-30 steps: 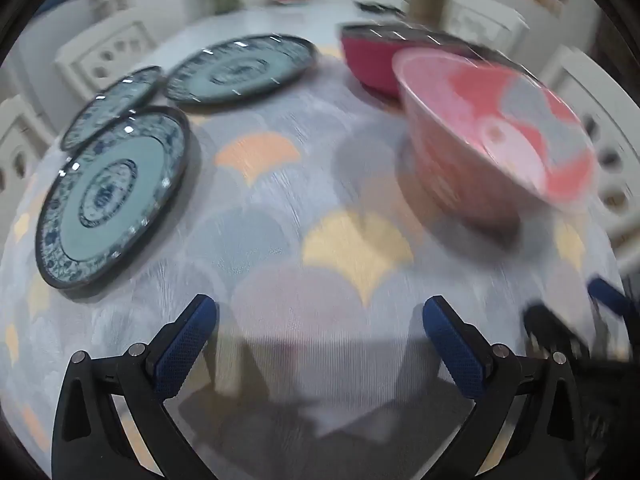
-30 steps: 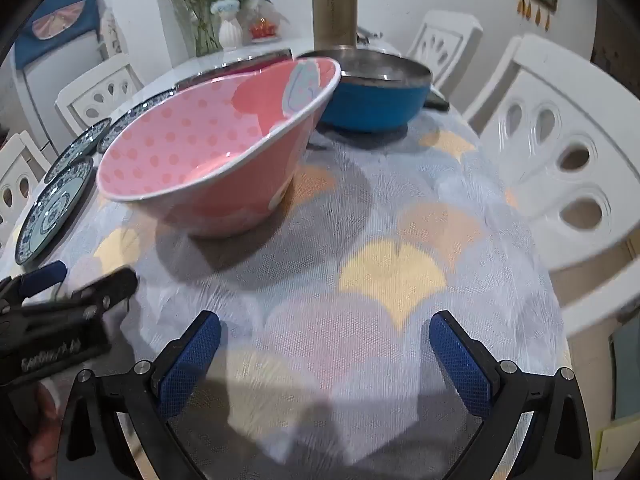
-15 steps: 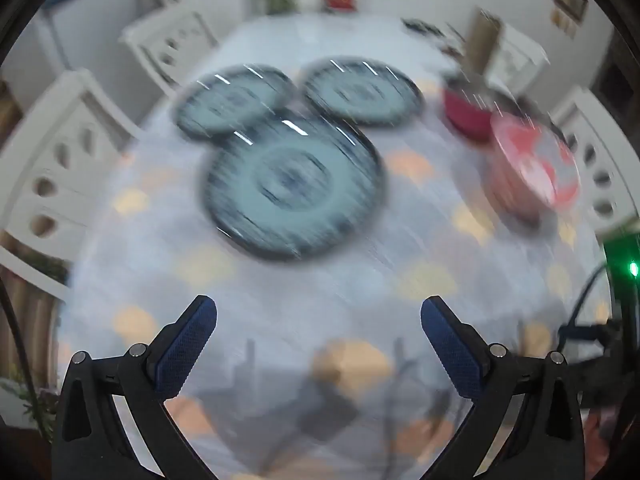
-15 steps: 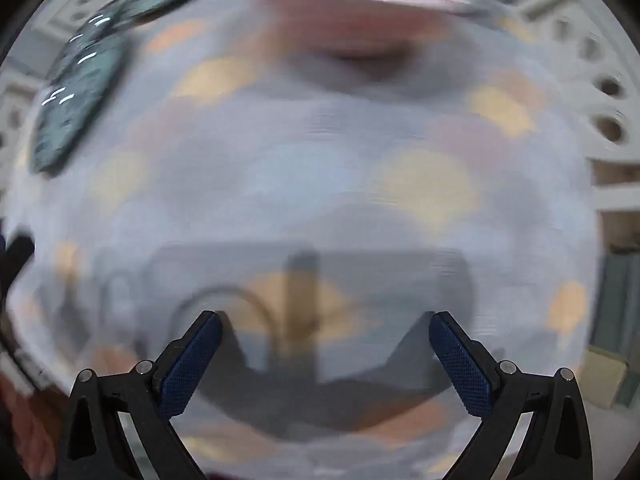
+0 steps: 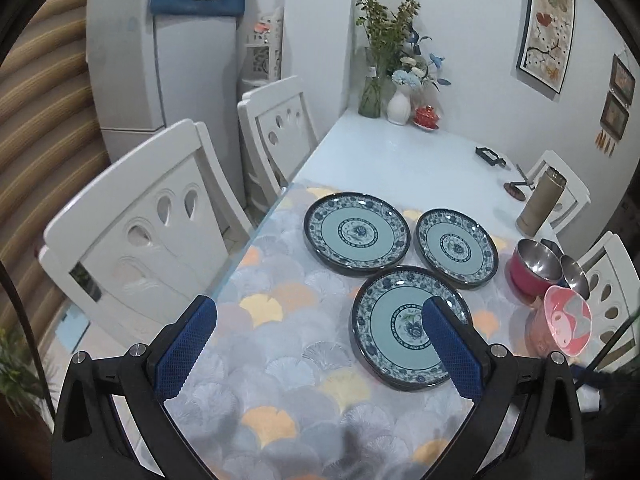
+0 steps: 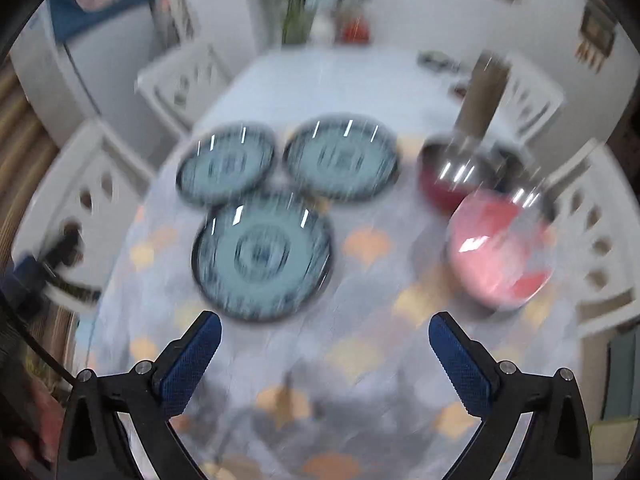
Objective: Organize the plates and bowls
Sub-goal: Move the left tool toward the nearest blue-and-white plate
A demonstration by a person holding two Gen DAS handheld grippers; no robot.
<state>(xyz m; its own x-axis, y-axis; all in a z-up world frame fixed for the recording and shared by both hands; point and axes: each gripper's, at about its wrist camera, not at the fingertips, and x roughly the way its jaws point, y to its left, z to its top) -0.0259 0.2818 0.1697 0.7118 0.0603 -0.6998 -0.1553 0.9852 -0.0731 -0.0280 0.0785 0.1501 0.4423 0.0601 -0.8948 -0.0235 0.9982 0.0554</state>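
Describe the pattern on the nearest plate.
Pale teal centre with a blue flower medallion, blue-and-white floral rim, dark edge: nearest plate. Sharpest in the left wrist view.

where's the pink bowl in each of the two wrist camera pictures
Left wrist: the pink bowl sits at the far right edge, beside the red bowl.
Right wrist: the pink bowl is right of centre, blurred, again next to the red bowl.
Shared landmark: the nearest plate lies to its left in both.

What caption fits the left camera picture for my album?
Open left claw above three blue patterned plates, pink bowl at right.
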